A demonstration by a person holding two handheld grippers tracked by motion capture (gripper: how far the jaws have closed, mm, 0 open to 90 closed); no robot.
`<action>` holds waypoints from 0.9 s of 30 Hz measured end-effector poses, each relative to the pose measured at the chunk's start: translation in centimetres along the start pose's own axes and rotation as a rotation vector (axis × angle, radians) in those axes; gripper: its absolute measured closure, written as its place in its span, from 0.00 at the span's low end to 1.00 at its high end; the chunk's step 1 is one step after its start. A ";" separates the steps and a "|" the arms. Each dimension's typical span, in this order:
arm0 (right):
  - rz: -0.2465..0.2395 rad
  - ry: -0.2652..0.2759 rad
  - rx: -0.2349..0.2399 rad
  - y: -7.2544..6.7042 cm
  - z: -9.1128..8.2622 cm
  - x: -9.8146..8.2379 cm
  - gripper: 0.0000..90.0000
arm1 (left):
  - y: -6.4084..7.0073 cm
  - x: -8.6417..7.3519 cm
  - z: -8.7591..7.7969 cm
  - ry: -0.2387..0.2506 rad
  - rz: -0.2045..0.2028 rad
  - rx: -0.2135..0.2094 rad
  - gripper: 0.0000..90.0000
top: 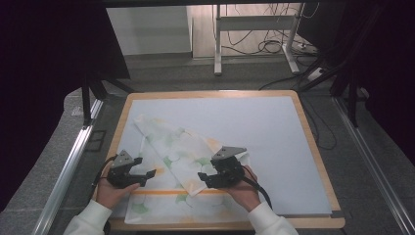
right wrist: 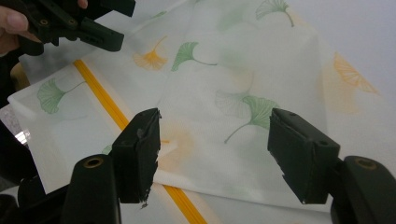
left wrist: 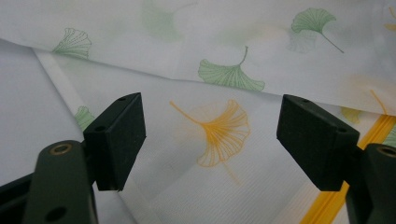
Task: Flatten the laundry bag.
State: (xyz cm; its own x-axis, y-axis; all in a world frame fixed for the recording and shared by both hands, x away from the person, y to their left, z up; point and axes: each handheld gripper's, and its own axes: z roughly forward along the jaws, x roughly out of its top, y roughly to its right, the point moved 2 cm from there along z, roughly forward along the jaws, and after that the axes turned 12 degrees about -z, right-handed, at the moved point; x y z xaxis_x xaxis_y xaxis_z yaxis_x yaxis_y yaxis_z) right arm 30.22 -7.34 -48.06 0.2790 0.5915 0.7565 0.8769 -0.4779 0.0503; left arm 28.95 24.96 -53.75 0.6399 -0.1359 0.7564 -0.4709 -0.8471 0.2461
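Observation:
A white cloth (top: 181,156) printed with green and orange ginkgo leaves lies on the near left part of the table, one corner folded over into a diagonal flap. An orange stripe (top: 166,192) runs along its near edge. My left gripper (top: 146,166) hovers over the cloth's left side, open, its jaws wide apart with nothing between them (left wrist: 210,135); an orange leaf (left wrist: 219,133) lies below. My right gripper (top: 205,169) points left over the tip of the folded flap, open (right wrist: 217,149), with the cloth (right wrist: 233,70) beneath it. The left gripper (right wrist: 79,23) also appears at the top left of the right gripper view.
A pale mat (top: 254,132) covers the wooden table (top: 313,147); its right and far parts are bare. Beyond the table stand a desk frame (top: 254,29) and floor cables (top: 274,46). A metal rail (top: 68,166) runs along the left.

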 end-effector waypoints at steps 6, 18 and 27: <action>-0.012 -0.026 0.020 -0.7 1.0 -0.2 0.38 | 0.0 0.0 0.1 -0.002 0.000 -0.001 0.26; -0.035 -0.080 0.052 -2.0 3.5 0.1 0.38 | 0.1 0.0 0.1 -0.003 0.003 -0.001 0.26; -0.054 -0.135 0.066 -2.9 6.1 0.2 0.37 | 0.1 0.0 0.1 -0.004 0.004 -0.002 0.26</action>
State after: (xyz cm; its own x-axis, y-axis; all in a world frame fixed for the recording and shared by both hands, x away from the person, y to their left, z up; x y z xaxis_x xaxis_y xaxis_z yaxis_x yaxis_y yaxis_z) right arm 30.14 -1.91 -51.98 0.2770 0.6994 0.6589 0.9145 -0.4022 0.0425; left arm 28.97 24.85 -53.83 0.6400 -0.1414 0.7552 -0.4746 -0.8457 0.2439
